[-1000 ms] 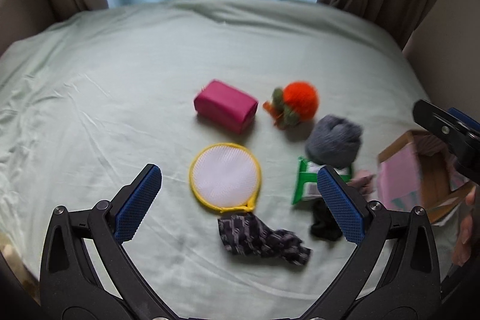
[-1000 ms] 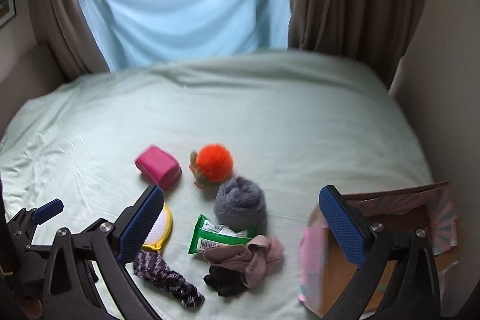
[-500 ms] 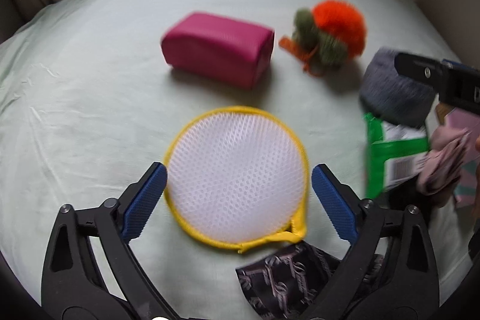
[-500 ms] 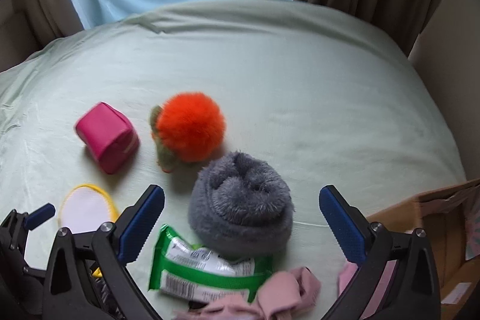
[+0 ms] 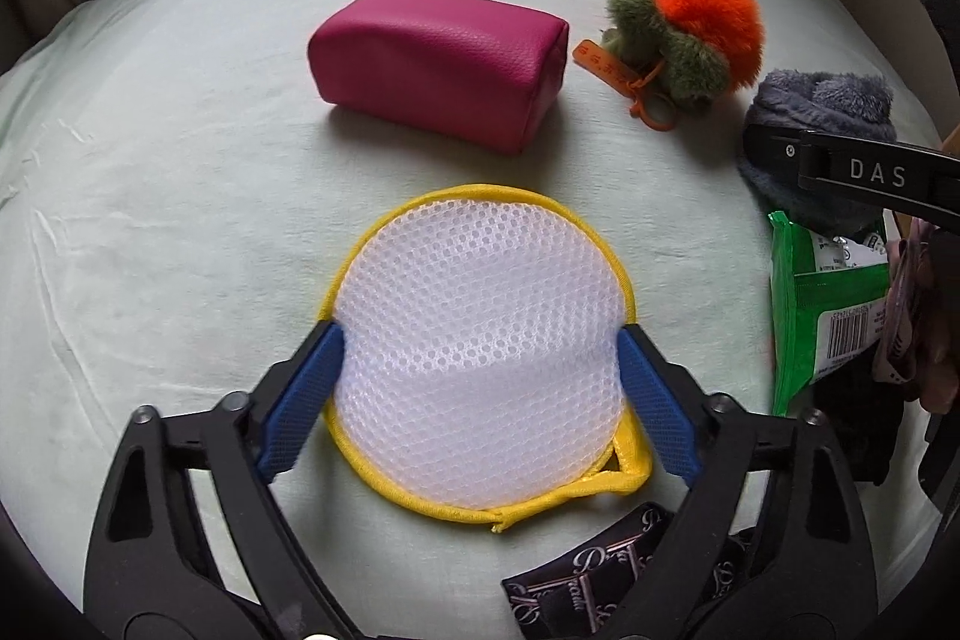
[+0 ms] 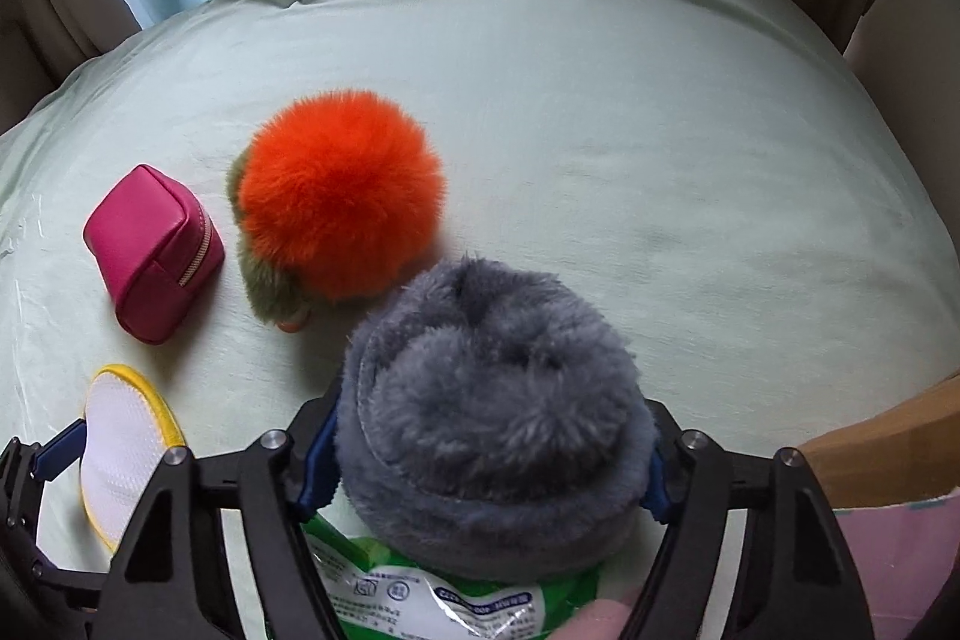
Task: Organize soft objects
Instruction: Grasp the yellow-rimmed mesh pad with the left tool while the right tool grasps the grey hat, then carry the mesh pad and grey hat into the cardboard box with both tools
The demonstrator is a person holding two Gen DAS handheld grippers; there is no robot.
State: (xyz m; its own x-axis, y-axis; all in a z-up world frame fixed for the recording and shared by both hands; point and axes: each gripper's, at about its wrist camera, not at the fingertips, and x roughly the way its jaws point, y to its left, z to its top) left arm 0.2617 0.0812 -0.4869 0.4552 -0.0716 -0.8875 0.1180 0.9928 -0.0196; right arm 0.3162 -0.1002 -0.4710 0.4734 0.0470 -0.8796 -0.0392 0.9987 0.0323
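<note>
1. Blocking the near side of the grey fuzzy bundle (image 6: 492, 418), the right gripper (image 6: 489, 466) clamps it from both flanks; its blue pads mostly buried in pile.
2. Green packet (image 6: 420, 592) cut off under the bundle; print unreadable.
3. Left gripper (image 5: 477, 394) pinches the round white mesh pouch (image 5: 480, 334), yellow-rimmed, buckled upward between the pads, lying on the pale green sheet (image 5: 150, 220).
4. Magenta case (image 5: 438, 64) and orange pom-pom (image 5: 708, 22) lie beyond, apart.
</note>
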